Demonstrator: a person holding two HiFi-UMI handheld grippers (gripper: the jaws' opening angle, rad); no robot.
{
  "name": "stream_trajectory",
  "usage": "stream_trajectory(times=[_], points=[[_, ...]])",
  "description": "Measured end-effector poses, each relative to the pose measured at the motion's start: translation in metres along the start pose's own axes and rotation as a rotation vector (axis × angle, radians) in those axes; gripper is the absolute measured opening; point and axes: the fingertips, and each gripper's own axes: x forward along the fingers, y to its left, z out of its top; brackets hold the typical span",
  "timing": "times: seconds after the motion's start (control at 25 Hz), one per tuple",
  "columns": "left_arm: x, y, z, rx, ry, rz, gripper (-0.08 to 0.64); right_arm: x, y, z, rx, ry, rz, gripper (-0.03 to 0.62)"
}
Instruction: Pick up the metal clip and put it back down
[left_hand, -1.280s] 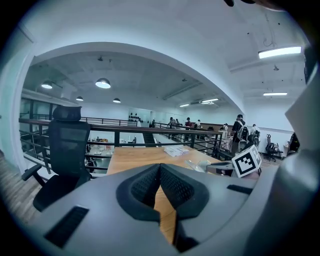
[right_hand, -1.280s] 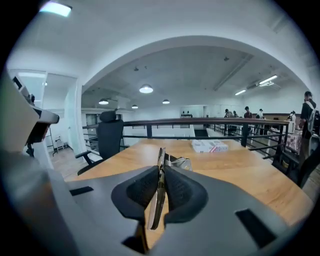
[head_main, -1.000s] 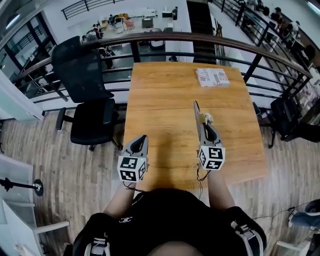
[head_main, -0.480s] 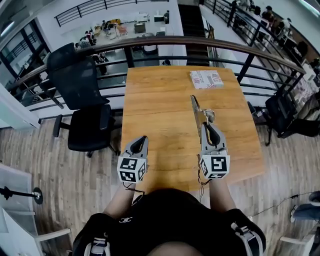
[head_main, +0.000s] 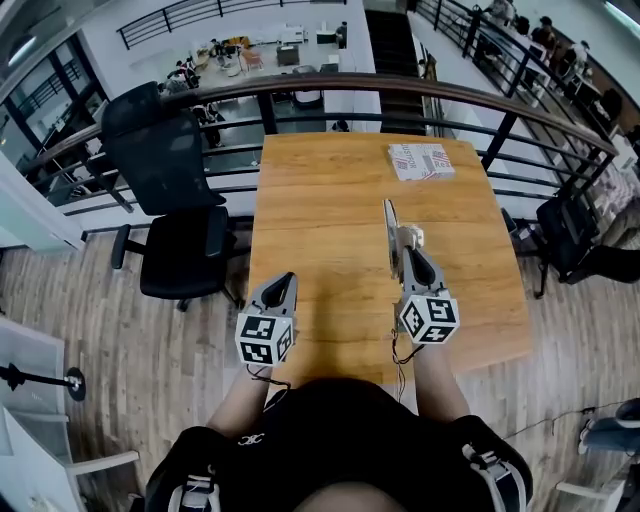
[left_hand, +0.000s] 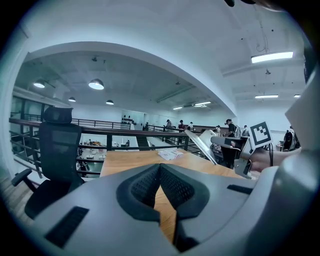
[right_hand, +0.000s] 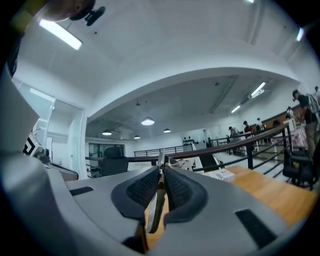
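Note:
The metal clip (head_main: 389, 232) is a long thin silvery piece standing on edge above the wooden table (head_main: 320, 190). My right gripper (head_main: 407, 251) is shut on its near end. In the right gripper view the clip (right_hand: 160, 162) is pinched between the black pads and sticks out past my right gripper (right_hand: 161, 174). The left gripper view shows the clip (left_hand: 201, 145) held up at the right. My left gripper (head_main: 283, 284) hovers at the table's near left corner; its pads meet on nothing at my left gripper (left_hand: 160, 169).
A white printed packet (head_main: 421, 160) lies at the table's far right. A black office chair (head_main: 165, 190) stands left of the table. A dark railing (head_main: 400, 85) runs behind the far edge, with a lower floor beyond. The person's arms reach in from below.
The right gripper with the clip dipped slightly toward me and came back; its grip is unchanged. The left gripper has stayed where it was.

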Motion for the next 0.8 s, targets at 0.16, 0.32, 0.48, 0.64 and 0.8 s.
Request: stream_trajectory(times=[0.16, 0.32, 0.48, 0.64, 0.8], points=[[-0.01, 0.01, -0.002, -0.01, 0.002, 0.036, 0.017, 0.018, -0.009, -0.048, 0.193, 0.09, -0.001, 0.052], [-0.02, 0.021, -0.007, -0.019, 0.011, 0.077, 0.017, 0.029, -0.013, -0.089, 0.311, 0.167, 0.006, 0.052], [-0.032, 0.03, -0.01, -0.025, 0.02, 0.118, 0.017, 0.041, -0.013, -0.131, 0.357, 0.247, 0.003, 0.052], [-0.039, 0.037, -0.015, -0.032, 0.026, 0.152, 0.017, 0.048, -0.013, -0.185, 0.358, 0.354, -0.006, 0.052], [-0.048, 0.043, -0.015, -0.039, 0.029, 0.172, 0.017, 0.039, -0.011, -0.229, 0.388, 0.453, -0.031, 0.052]])
